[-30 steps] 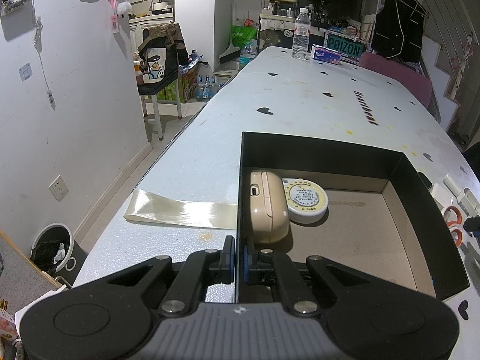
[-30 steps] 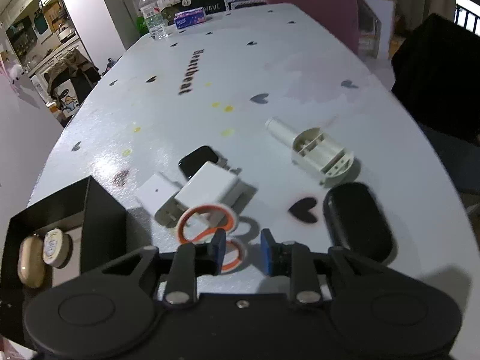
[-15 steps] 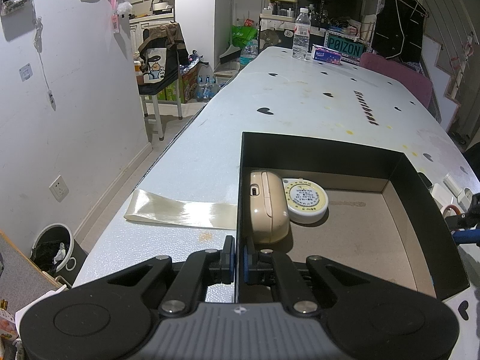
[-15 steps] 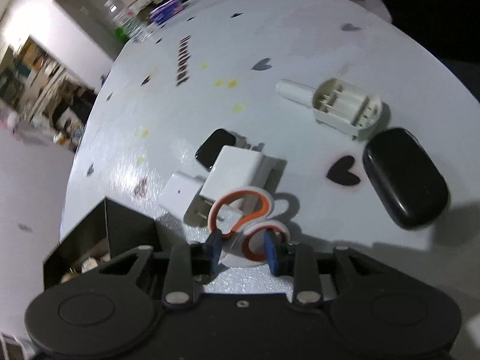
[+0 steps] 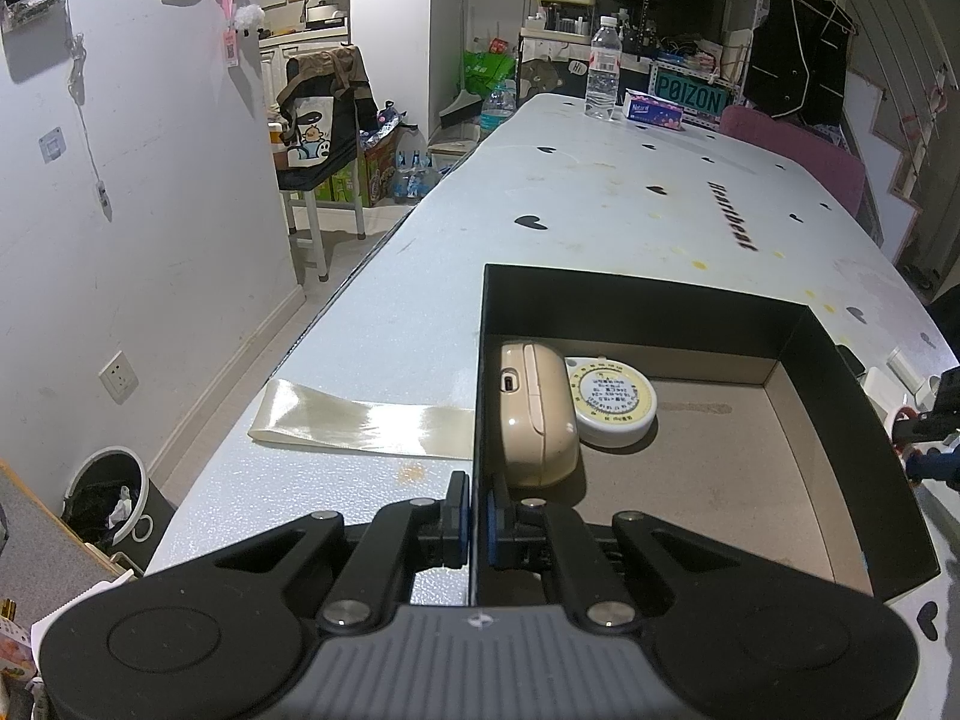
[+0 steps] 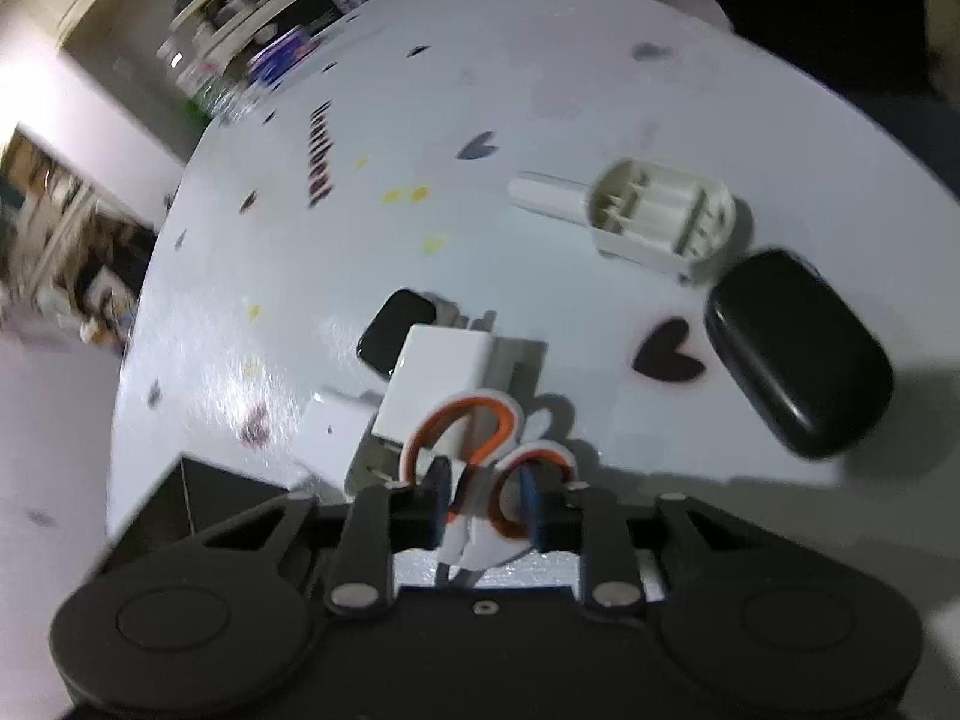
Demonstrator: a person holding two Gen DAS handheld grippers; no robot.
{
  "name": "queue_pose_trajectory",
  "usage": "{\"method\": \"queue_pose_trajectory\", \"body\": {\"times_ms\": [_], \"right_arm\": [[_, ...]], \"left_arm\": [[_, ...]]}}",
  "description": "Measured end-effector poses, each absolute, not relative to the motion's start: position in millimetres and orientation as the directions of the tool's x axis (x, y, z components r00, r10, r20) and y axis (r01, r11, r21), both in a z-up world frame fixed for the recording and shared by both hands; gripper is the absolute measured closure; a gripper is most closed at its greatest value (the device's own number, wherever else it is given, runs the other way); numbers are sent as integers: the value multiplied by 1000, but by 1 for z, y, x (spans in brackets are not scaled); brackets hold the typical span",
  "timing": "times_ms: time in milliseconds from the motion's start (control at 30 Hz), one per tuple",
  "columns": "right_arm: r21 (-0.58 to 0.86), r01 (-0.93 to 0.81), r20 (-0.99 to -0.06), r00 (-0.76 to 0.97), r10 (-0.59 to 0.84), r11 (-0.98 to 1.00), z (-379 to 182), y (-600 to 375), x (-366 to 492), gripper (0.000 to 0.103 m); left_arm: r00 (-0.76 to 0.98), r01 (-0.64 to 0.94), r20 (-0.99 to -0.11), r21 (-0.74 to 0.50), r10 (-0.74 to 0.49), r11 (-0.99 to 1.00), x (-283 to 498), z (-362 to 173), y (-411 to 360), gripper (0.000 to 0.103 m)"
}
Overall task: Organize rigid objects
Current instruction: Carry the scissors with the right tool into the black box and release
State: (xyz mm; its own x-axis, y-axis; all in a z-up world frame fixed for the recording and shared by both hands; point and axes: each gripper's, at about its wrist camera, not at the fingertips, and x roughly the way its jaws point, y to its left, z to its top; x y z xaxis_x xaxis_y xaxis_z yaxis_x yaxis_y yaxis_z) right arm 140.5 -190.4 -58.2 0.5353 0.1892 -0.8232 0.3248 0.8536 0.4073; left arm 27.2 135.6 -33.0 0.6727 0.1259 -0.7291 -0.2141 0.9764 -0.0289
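Observation:
My left gripper (image 5: 474,516) is shut on the left wall of the black box (image 5: 660,300). Inside the box lie a beige case (image 5: 537,420) and a round white tape measure (image 5: 612,402). To the right of the box, my right gripper (image 6: 486,501) is closing its jaws on the orange-and-white handles of the scissors (image 6: 456,414), and the pads press on the part between the loops. Beyond the scissors lie a white charger (image 6: 438,372), a smaller white plug (image 6: 333,438), a small black item (image 6: 393,333), a white plastic holder (image 6: 660,216) and a black oval case (image 6: 798,354).
A shiny cream ribbon strip (image 5: 366,420) lies left of the box near the table's left edge. At the far end of the table stand a water bottle (image 5: 602,78) and a tissue pack (image 5: 653,110). A bin (image 5: 108,504) sits on the floor at the left.
The right gripper has rolled, tilting its view, and its jaws have closed in on the scissors' handles. The left gripper and the box have not moved.

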Motion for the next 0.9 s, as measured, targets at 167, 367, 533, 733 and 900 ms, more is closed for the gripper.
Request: {"method": "queue_pose_trajectory", "body": {"times_ms": [167, 367, 533, 733, 900], "right_arm": [[384, 255, -818, 540, 198, 888, -48, -189, 132, 85], [393, 146, -744, 631, 221, 908, -14, -190, 108, 85], [406, -45, -647, 691, 322, 913, 30, -165, 92, 85], [213, -294, -702, 618, 355, 932, 45, -81, 101, 85], [39, -416, -837, 484, 257, 909, 7, -17, 131, 85]], "left_arm": [[673, -214, -729, -28, 127, 976, 27, -32, 136, 98], [673, -214, -729, -29, 126, 976, 27, -32, 136, 98], [673, -215, -728, -29, 127, 976, 27, -32, 136, 98], [678, -220, -725, -42, 122, 975, 27, -30, 137, 98], [683, -220, -721, -49, 118, 974, 25, -29, 138, 98]]}}
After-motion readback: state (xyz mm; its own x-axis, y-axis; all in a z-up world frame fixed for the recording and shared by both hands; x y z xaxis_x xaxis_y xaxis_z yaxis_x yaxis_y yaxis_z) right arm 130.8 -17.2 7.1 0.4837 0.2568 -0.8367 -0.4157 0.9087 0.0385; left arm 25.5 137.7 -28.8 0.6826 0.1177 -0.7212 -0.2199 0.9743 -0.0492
